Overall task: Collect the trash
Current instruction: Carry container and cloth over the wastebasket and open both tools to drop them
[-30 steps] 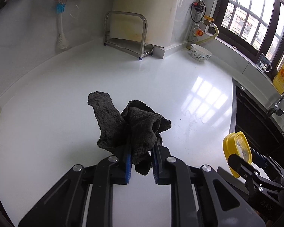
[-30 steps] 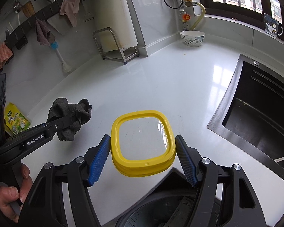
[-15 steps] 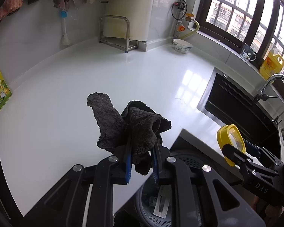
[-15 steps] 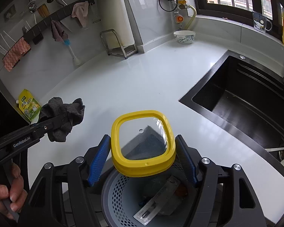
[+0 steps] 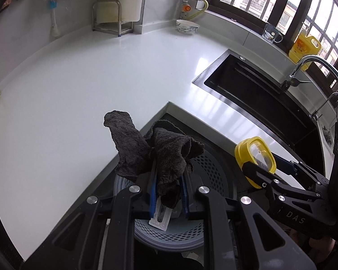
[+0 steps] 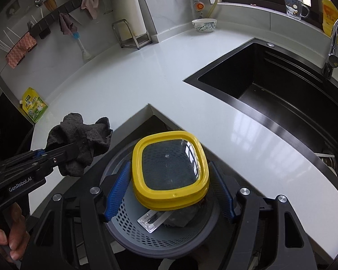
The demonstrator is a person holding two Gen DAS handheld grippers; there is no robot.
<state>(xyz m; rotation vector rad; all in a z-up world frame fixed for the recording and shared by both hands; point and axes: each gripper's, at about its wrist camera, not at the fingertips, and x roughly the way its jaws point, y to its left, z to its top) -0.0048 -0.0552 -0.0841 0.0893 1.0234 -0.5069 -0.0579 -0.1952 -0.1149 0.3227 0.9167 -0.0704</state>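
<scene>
Both grippers moved off the bench (image 5: 78,85) over the bin (image 6: 160,236): left gripper (image 5: 167,193) squeezes the rag (image 5: 160,153), right gripper (image 6: 169,191) probably clamps the yellow lid (image 6: 170,171).

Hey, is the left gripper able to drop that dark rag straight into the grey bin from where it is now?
Probably yes. The left gripper holds the dark rag right above the grey bin, whose top is open. The yellow-rimmed lid in the right gripper sits off to the side in the left view.
</scene>
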